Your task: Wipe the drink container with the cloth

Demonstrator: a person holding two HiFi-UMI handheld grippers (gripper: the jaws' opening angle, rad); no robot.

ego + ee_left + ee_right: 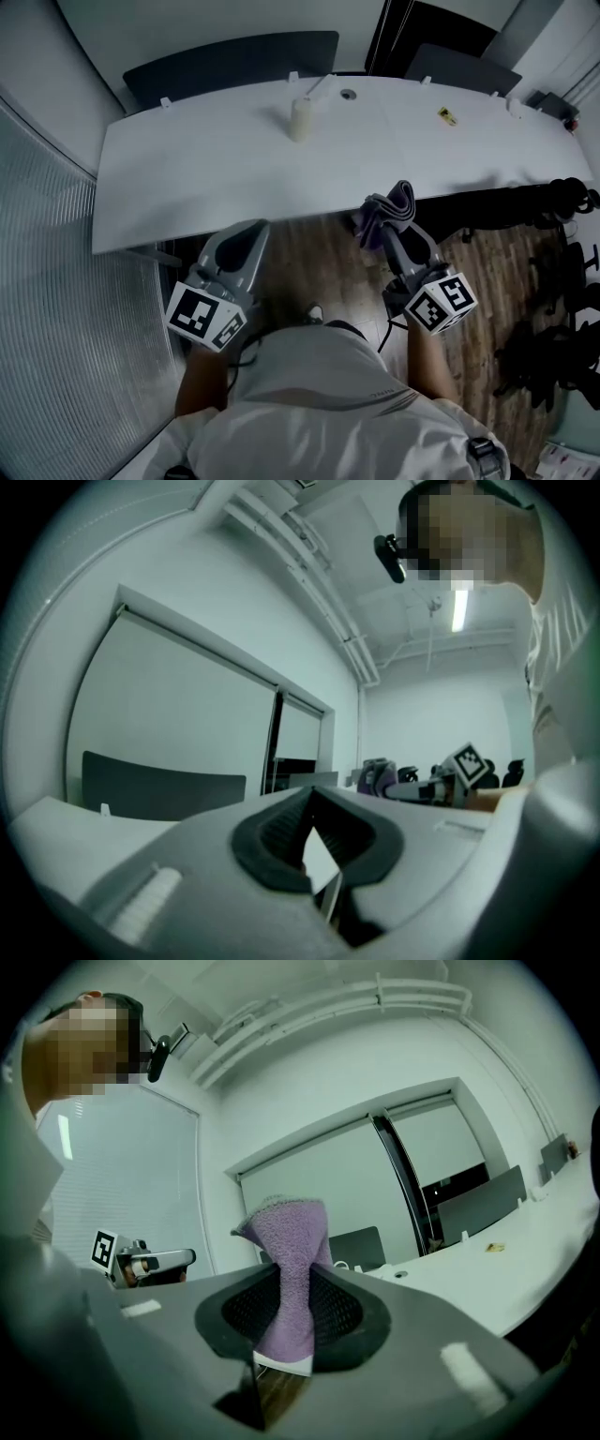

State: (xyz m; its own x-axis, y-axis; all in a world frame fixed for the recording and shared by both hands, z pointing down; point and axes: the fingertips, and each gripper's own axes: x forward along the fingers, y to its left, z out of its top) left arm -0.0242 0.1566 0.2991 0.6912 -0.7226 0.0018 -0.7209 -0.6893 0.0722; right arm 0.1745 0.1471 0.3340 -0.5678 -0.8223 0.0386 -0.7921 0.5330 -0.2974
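Standing upright on the far half of the white counter (187,178), one pale drink container (301,118) with a thin stick rising from its top was well apart from both tools. Two hand-held grippers were held out short of the counter's near edge, above a wooden floor (319,272).

The left hand-held gripper (251,231) had its jaws pressed together with nothing between them; the left gripper view showed the two dark pads meeting at their tips. The right hand-held gripper (394,231) pinched one purple cloth (389,208), and in the right gripper view that cloth (286,1241) ran up between the ribbed pads and flared out above them. Each tool carried one marker cube, two in all: the left one (206,317) and the right one (441,302).

One small yellow item (447,115) lay on the right part of the counter, and one round opening (349,94) sat near the back edge, just right of the drink container. Two dark chairs stood behind the counter, one on the left (230,61) and one on the right (459,64).
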